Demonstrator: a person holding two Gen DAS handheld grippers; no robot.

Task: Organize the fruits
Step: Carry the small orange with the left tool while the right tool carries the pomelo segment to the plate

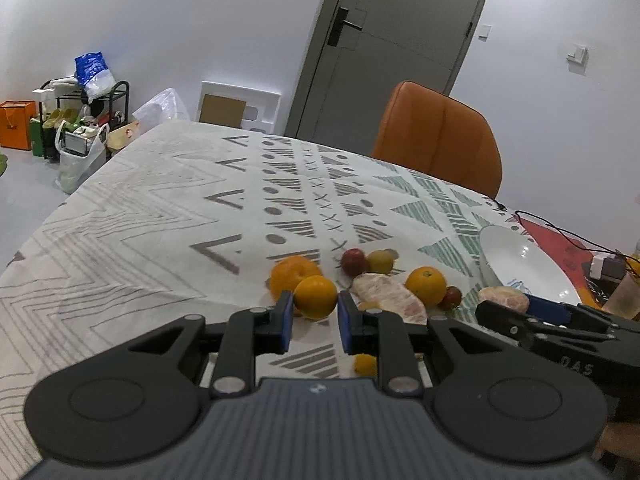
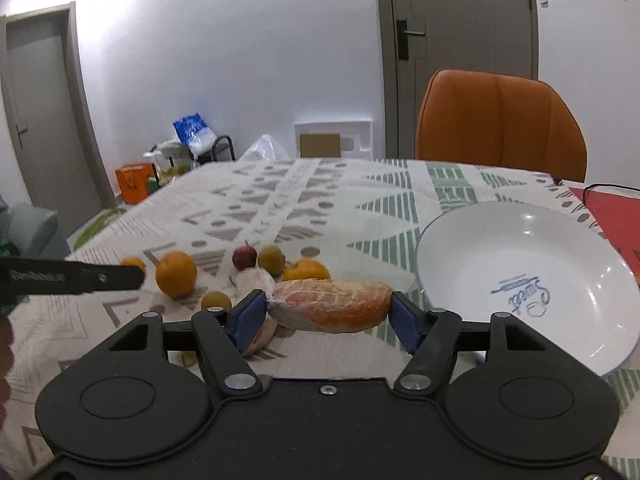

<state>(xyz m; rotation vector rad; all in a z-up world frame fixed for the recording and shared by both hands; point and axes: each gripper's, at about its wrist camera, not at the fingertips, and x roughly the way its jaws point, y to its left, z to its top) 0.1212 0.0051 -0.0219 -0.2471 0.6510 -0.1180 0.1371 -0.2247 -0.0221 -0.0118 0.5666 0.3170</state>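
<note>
The right gripper (image 2: 328,312) clamps a peeled pomelo segment (image 2: 330,305) end to end between its blue pads; the segment is long and lens-shaped, pale pink with white pith veins on top and deeper orange along its lower edge, and it hangs just above the patterned cloth of the desk (image 2: 384,200), just left of the white plate (image 2: 528,280). The left gripper (image 1: 315,322) is closed on a small, smooth yellow-orange orange (image 1: 316,296), held up off the cloth well left of the plate (image 1: 520,264). Beneath it a tiny yellow fruit (image 1: 365,364) lies on the cloth. Just past the held orange sit a larger orange (image 1: 292,272), a second peeled segment (image 1: 390,298), another round orange (image 1: 426,285) with a small dark-red fruit (image 1: 453,297) touching it, all left of the plate. Further back lie a red fruit (image 1: 353,261) and a greenish-yellow fruit (image 1: 380,261), side by side. Beyond the plate stands an orange chair (image 2: 500,124).
</note>
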